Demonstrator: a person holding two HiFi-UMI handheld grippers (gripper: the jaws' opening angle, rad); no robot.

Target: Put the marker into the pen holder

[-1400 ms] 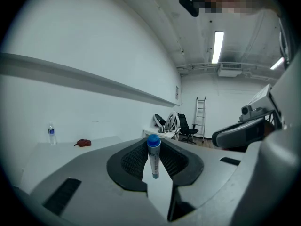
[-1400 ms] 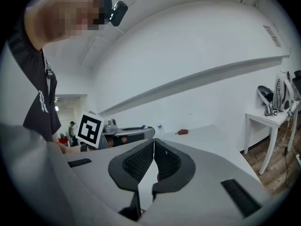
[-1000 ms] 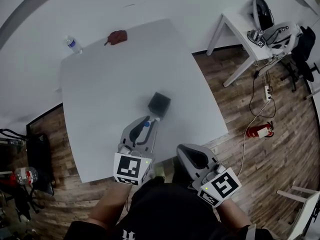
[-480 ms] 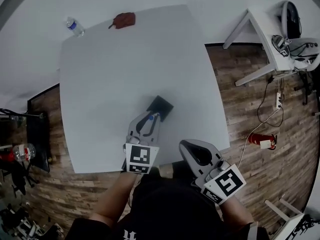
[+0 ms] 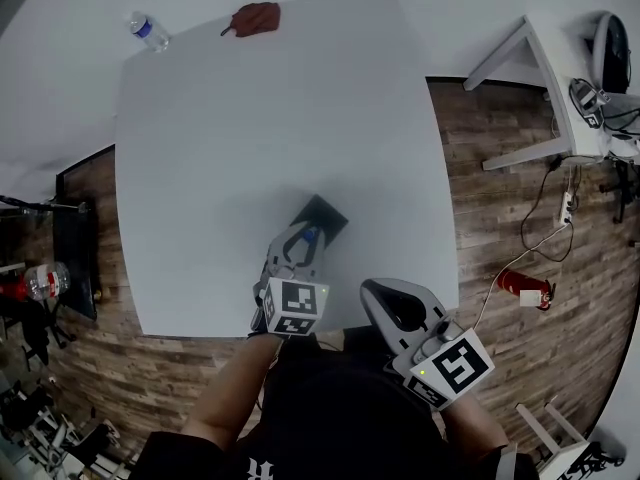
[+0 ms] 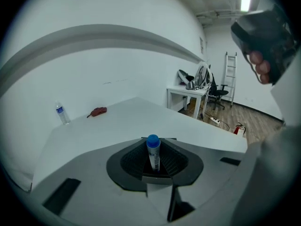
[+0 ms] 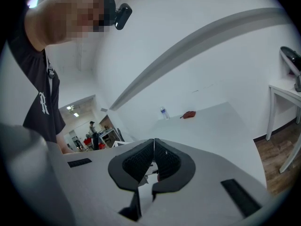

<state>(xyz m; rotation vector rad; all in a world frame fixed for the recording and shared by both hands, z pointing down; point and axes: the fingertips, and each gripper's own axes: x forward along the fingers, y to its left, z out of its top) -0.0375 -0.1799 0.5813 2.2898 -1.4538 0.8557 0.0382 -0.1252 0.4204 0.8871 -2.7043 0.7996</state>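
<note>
A black square pen holder [image 5: 326,216] stands on the white table [image 5: 220,148] near its front edge. My left gripper [image 5: 300,242] is right in front of the holder, shut on a marker [image 5: 309,235] with a blue cap. In the left gripper view the marker [image 6: 153,150] stands upright between the dark pads, cap up, with my left gripper [image 6: 154,166] closed on its lower part. The jaws hide most of the holder there. My right gripper [image 5: 385,303] hangs off the table's front edge. Its pads meet with nothing between them, as my right gripper [image 7: 154,149] shows.
A water bottle [image 5: 148,31] and a red pouch [image 5: 255,18] lie at the table's far edge. On the wooden floor to the right are a small white side table [image 5: 545,78], a cable and a fire extinguisher [image 5: 525,286].
My left gripper has tilted up and edged closer to the pen holder with the marker still in it. The right gripper has stayed by the table's edge.
</note>
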